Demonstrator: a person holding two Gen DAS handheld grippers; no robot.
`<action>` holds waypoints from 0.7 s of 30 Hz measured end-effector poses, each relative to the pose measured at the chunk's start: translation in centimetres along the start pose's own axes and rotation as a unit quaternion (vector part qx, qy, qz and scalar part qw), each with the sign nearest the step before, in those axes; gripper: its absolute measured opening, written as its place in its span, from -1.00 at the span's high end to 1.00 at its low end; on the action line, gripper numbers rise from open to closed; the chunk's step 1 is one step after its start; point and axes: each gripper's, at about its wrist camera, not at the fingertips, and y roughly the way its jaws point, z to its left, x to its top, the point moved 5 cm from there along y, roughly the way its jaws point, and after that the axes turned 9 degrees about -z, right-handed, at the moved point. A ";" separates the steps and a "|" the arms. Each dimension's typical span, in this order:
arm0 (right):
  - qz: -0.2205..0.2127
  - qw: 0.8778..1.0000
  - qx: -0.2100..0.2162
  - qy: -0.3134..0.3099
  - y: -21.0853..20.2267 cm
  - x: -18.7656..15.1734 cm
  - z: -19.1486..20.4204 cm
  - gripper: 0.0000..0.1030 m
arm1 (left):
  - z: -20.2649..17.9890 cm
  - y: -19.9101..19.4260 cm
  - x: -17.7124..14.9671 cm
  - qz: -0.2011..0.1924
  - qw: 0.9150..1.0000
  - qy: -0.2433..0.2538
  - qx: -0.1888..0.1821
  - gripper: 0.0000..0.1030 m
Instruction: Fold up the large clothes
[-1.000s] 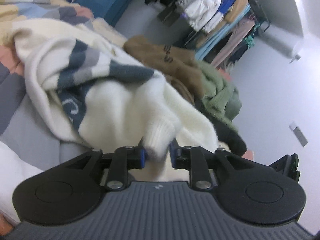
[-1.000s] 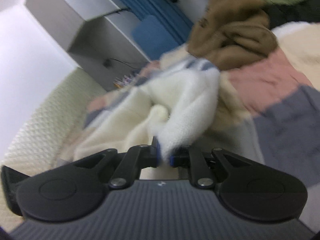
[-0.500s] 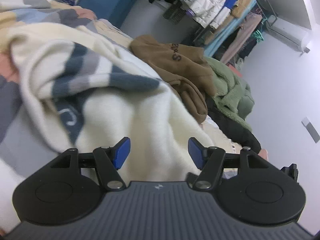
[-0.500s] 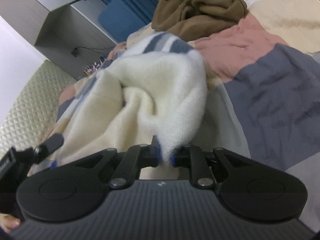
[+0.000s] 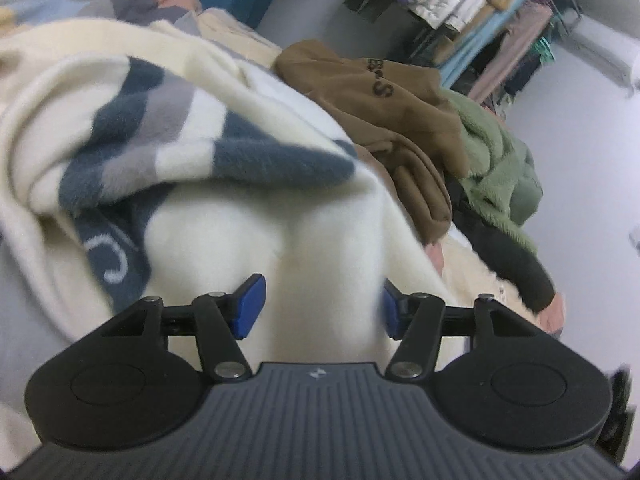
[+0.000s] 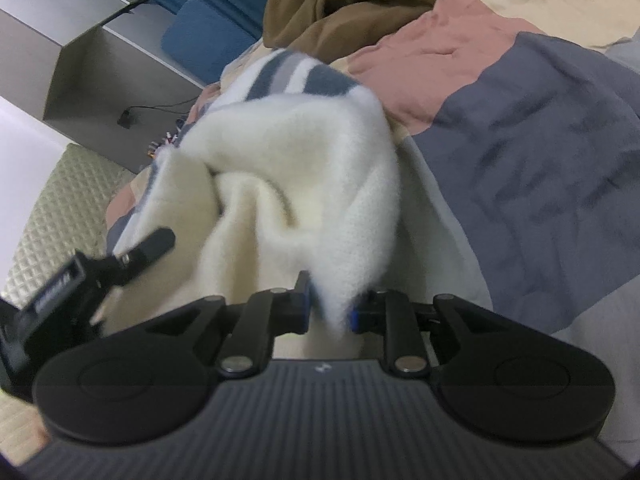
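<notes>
Left wrist view: your left tool has its blue pads standing well apart and just now closing, with the fluffy cream knit sweater with navy and grey stripes bulging between them; neither pad presses the cloth, so nothing is gripped there. The sweater lies bunched on the patchwork quilt of pink, grey and beige blocks that covers the bed. Beyond it sit a crumpled brown hoodie with dark lettering, a fuzzy green garment just beside that, and a rack of hanging clothes at the back. In the right wrist view, your right tool has a narrow gap that is opening, and a cream fold of the sweater is still caught between its pads. Your left tool shows at the left edge, blurred
</notes>
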 end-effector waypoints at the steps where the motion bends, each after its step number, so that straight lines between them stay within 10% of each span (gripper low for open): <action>1: 0.001 1.000 -0.003 -0.001 0.2 0.0 0.0 0.57 | 0.4 0.5 0.5 0.006 1.000 -0.013 -0.005 -0.24; 5: -0.001 1.000 -0.006 -0.003 0.4 0.0 -0.3 0.56 | 0.8 2.0 0.8 0.020 1.000 -0.010 -0.002 -0.01; 9: -0.004 1.000 -0.014 0.010 0.7 0.2 -0.7 0.49 | 0.7 2.5 0.1 0.025 0.999 0.018 0.007 0.65; 17: -0.038 0.999 -0.003 0.024 1.7 0.9 -1.2 0.41 | 2.9 -2.8 2.9 -0.077 0.995 -0.054 -0.017 0.75; 21: -0.048 0.998 0.044 0.008 1.5 1.9 -0.2 0.68 | 4.0 -8.2 4.7 -0.154 0.983 -0.088 -0.046 0.76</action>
